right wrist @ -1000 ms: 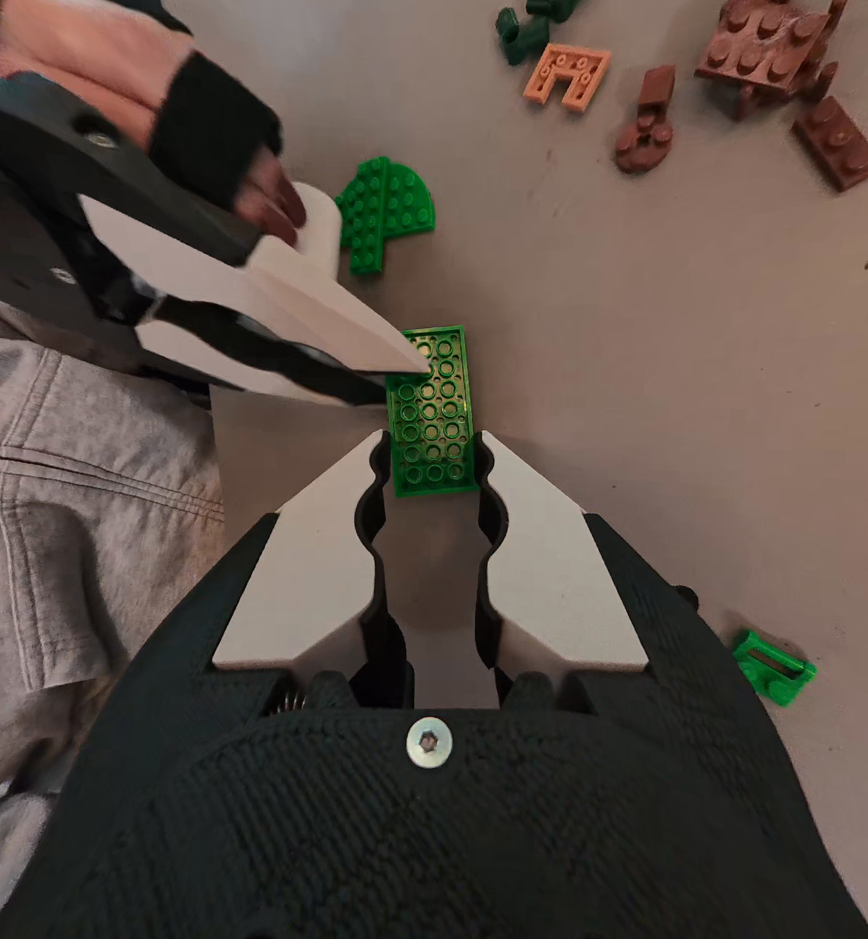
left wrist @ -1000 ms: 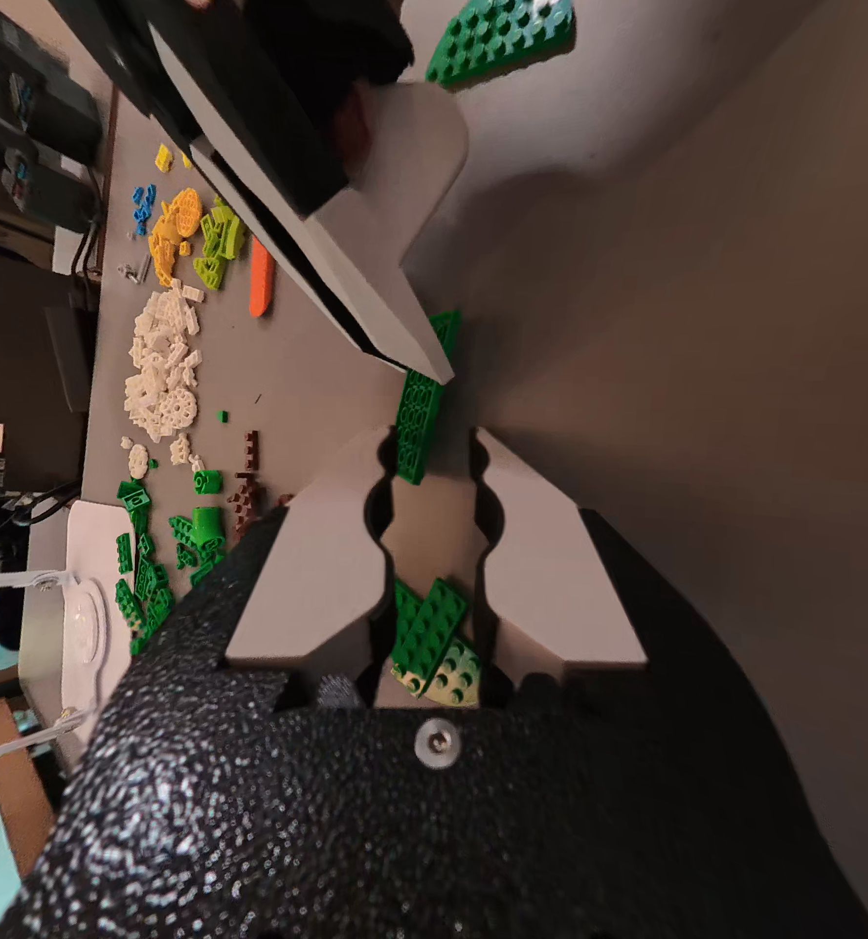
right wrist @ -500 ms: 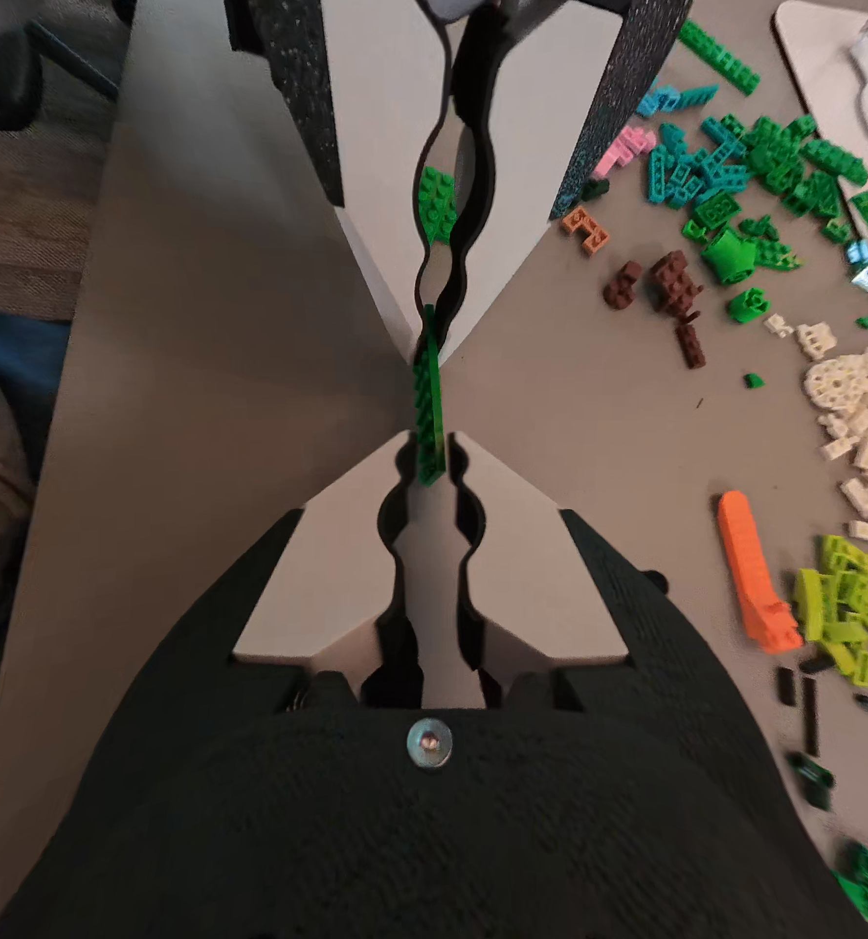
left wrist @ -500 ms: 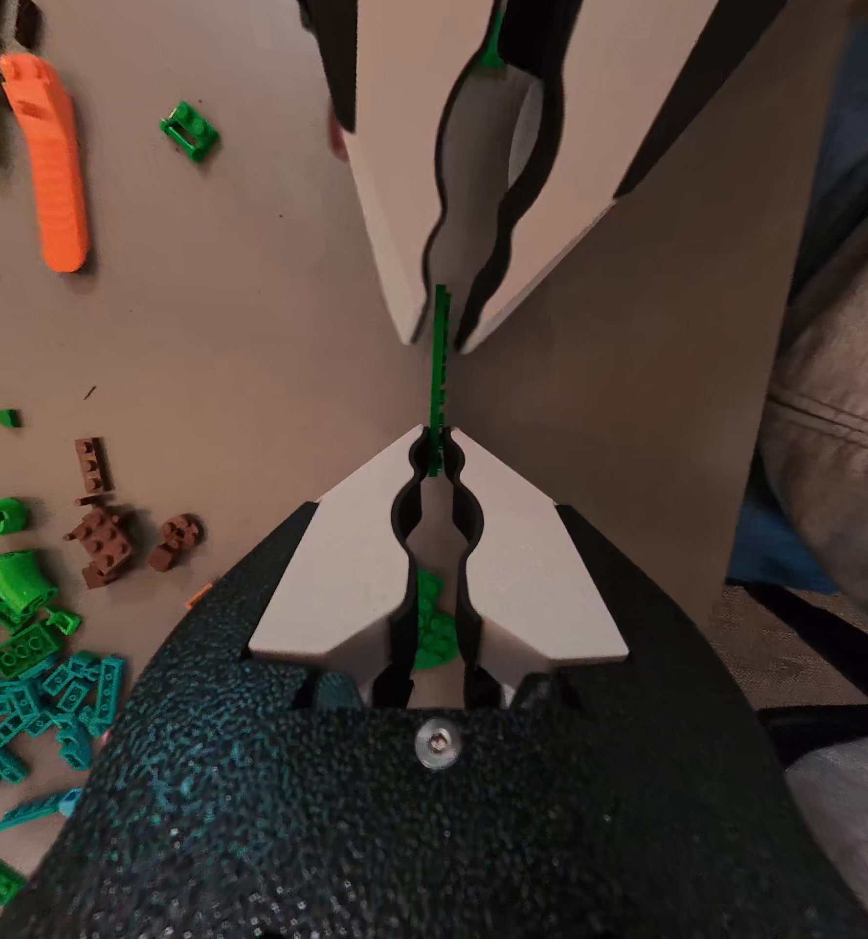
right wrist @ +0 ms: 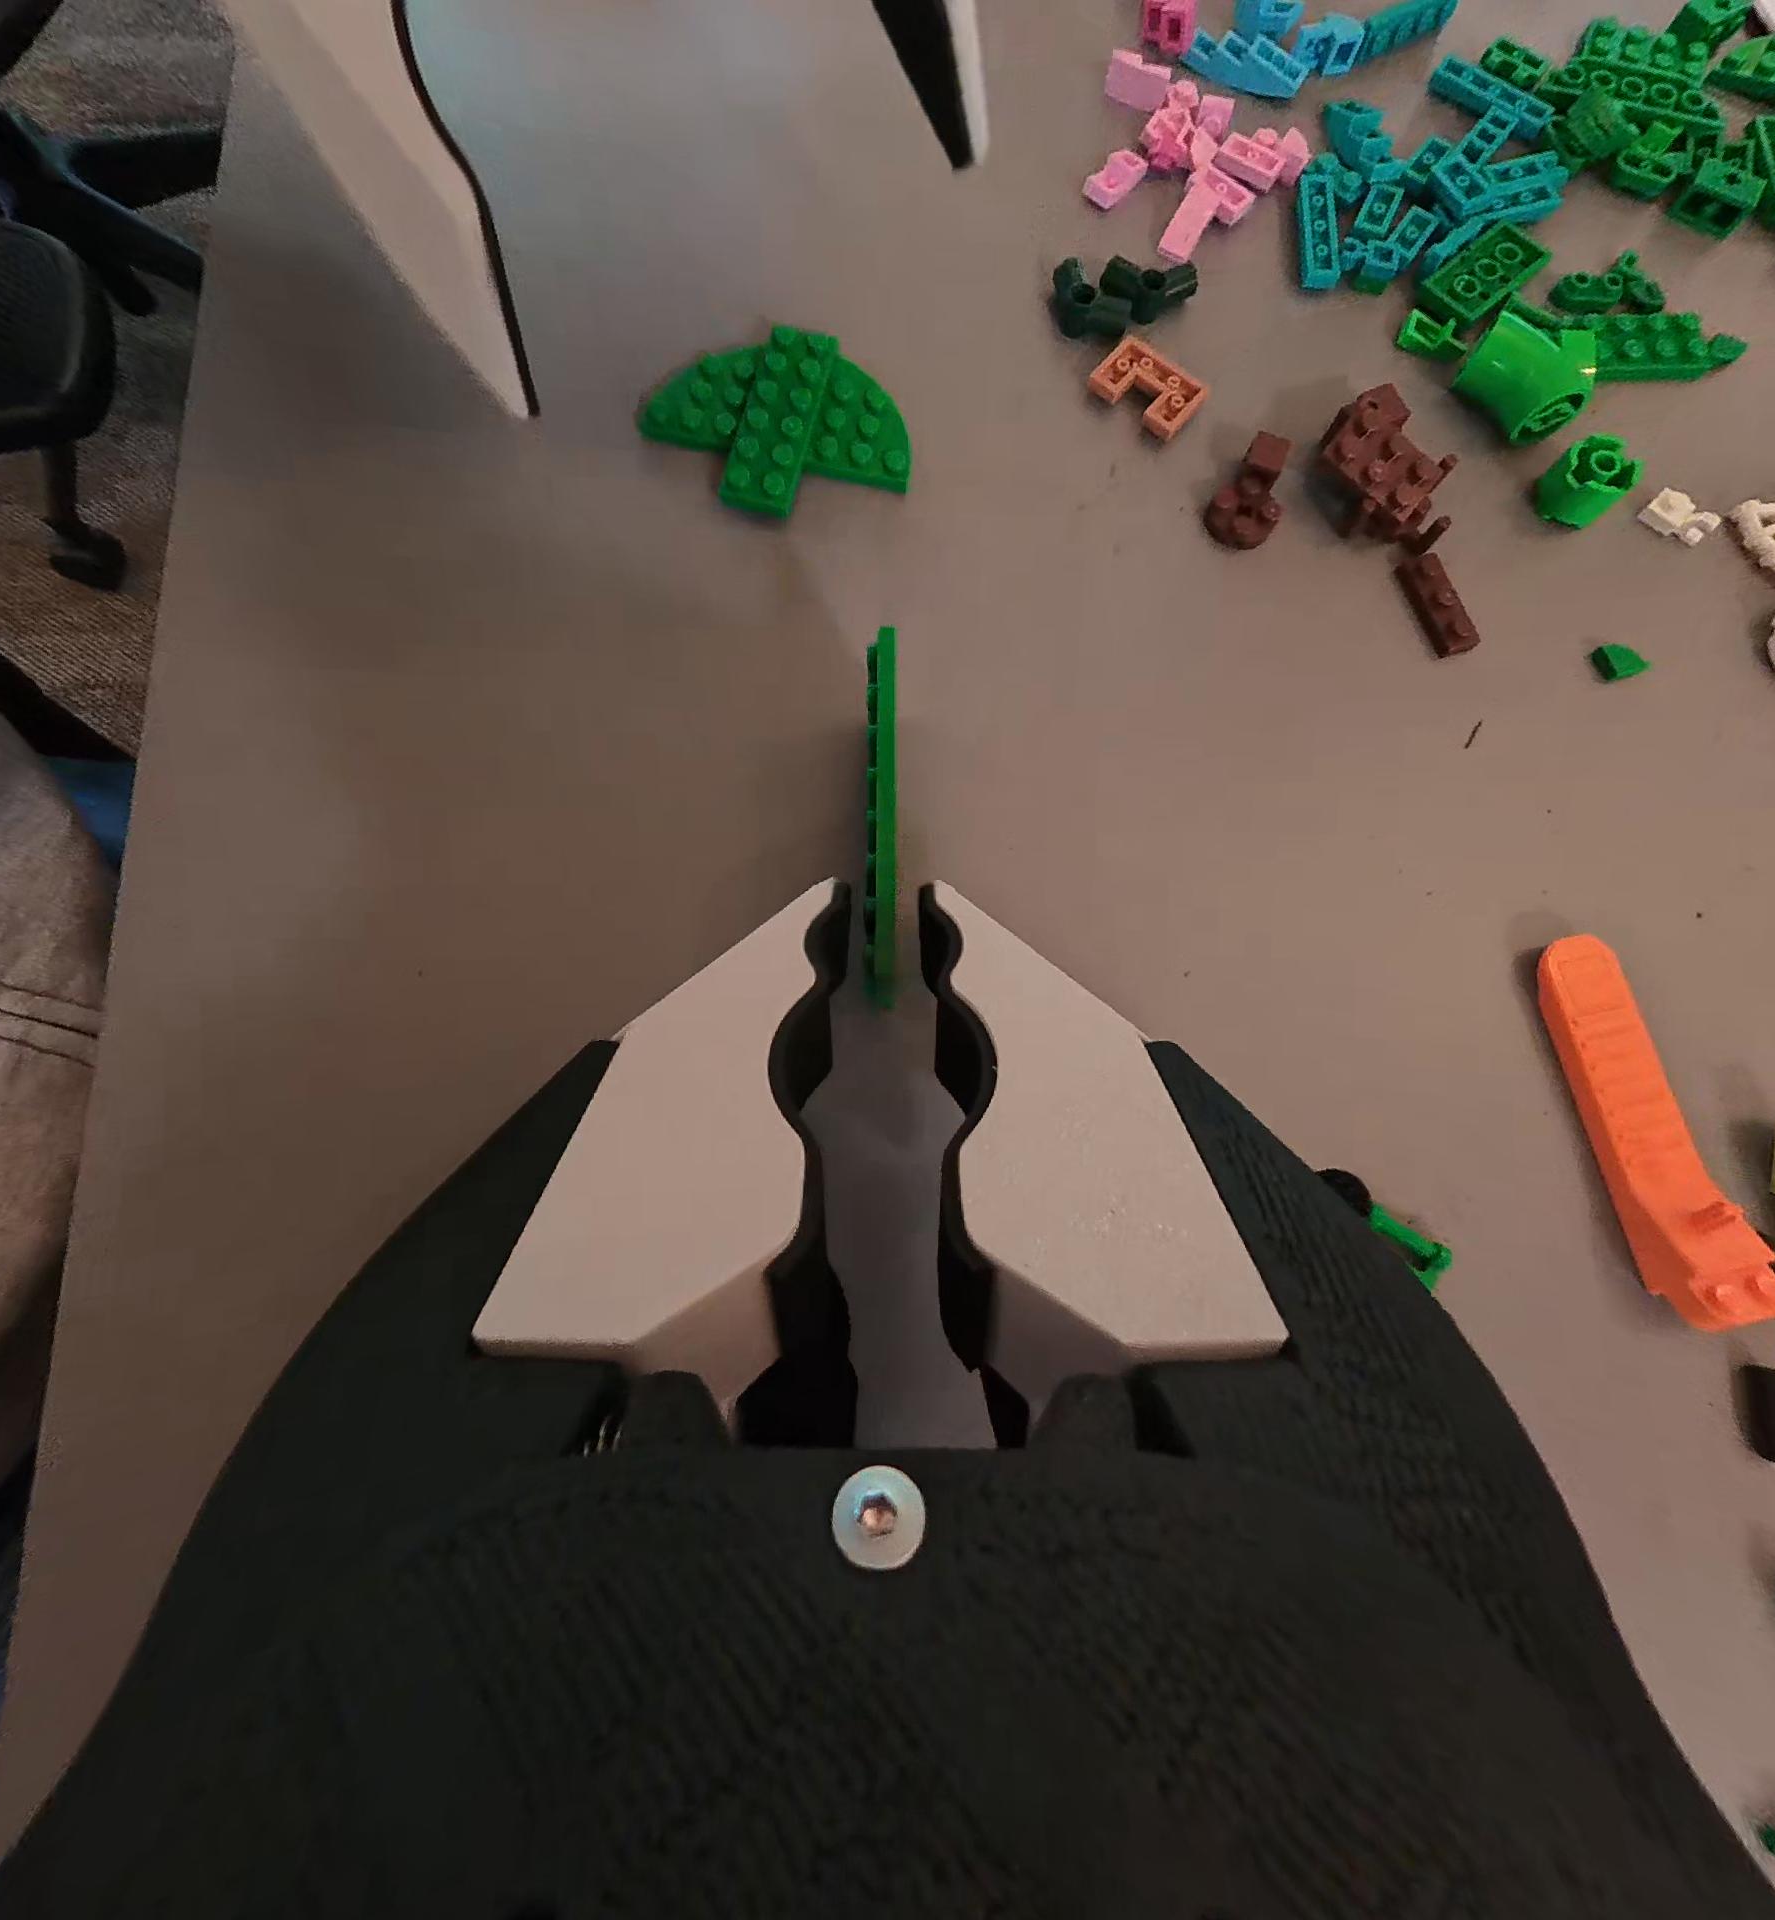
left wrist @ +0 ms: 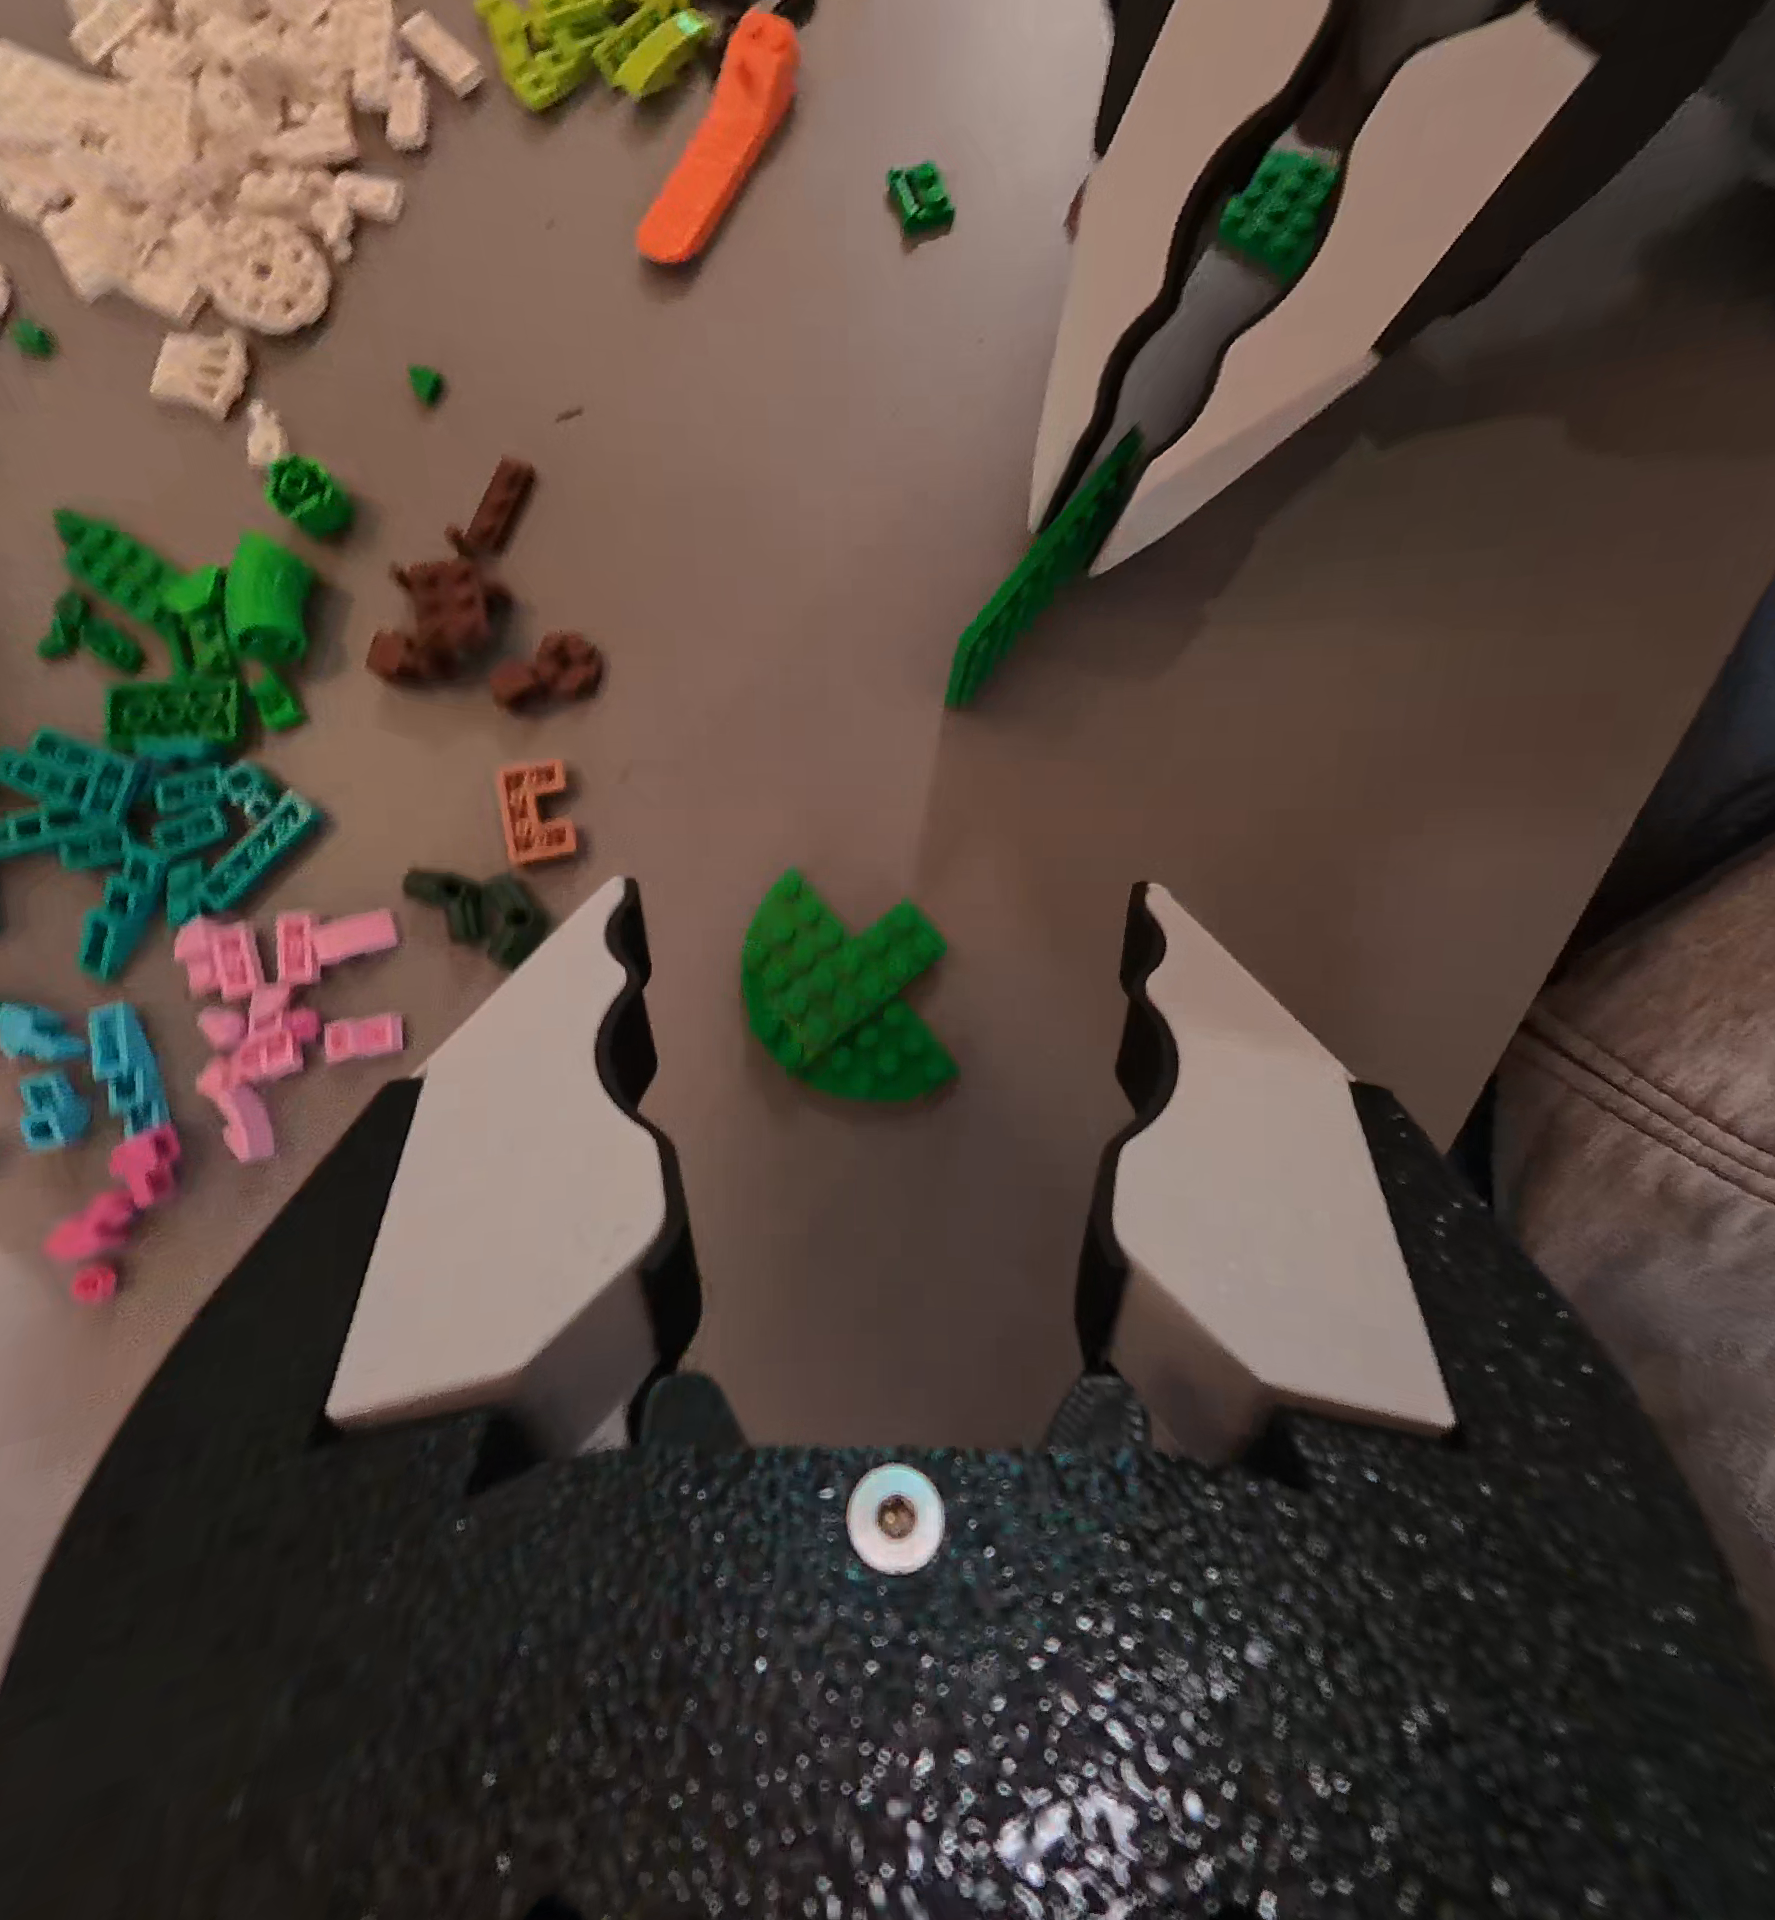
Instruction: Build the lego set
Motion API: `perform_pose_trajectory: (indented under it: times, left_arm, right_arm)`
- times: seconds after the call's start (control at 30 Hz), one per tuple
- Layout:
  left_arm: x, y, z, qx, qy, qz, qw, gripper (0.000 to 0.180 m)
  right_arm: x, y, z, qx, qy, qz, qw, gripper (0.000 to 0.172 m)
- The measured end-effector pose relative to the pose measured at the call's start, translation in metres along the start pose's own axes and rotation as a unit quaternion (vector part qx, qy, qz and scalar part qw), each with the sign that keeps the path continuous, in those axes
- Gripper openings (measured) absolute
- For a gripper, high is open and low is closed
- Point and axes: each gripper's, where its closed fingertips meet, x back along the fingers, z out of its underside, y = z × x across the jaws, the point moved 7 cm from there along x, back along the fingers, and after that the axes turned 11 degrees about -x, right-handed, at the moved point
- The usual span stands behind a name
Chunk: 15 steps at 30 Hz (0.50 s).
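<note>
Grey-brown and matt, the desk [right wrist: 447,727] fills most of both views, its near edge cut straight, with grey carpet and the dark base of an office chair [right wrist: 21,343] seen beyond it in the right wrist view. A fold of grey fabric [left wrist: 1693,1195] is seen off the desk edge in the left wrist view.

The right tool [right wrist: 883,899] is closed on a thin green plate [right wrist: 881,790], which is held on edge and points straight ahead above the desk; the same plate [left wrist: 1039,582] is seen clamped at the tips of that tool in the left wrist view. Whether both pads press flat on it cannot be told for certain.

The left tool [left wrist: 883,904] is spread wide, nothing being gripped. Between its fingers, flat on the desk and clear of both pads, lies a green half-round assembly [left wrist: 841,997] with a strip across it; it is also seen ahead of the right tool [right wrist: 779,421].

Loose bricks are scattered over the far part of the desk: brown pieces [left wrist: 467,623], a tan bracket piece [left wrist: 538,812], dark green pieces [left wrist: 483,914], pink pieces [left wrist: 280,997], teal pieces [left wrist: 114,831], green pieces [left wrist: 187,623], off-white pieces [left wrist: 187,177] and an orange separator tool [left wrist: 722,145].
</note>
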Motion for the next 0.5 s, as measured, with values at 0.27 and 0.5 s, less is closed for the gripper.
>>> perform_pose_trajectory:
  times: [0.27,0.5]
  left_arm:
    - [-0.001,-0.001,0.036,0.059,0.003,-0.019,0.998,0.081]
    - [-0.006,-0.009,0.051,0.093,0.017,-0.03,0.995,0.069]
  right_arm:
    - [-0.001,-0.002,0.002,0.017,-0.005,0.02,1.0,0.025]
    - [0.033,0.015,-0.023,0.053,-0.09,0.071,0.992,0.052]
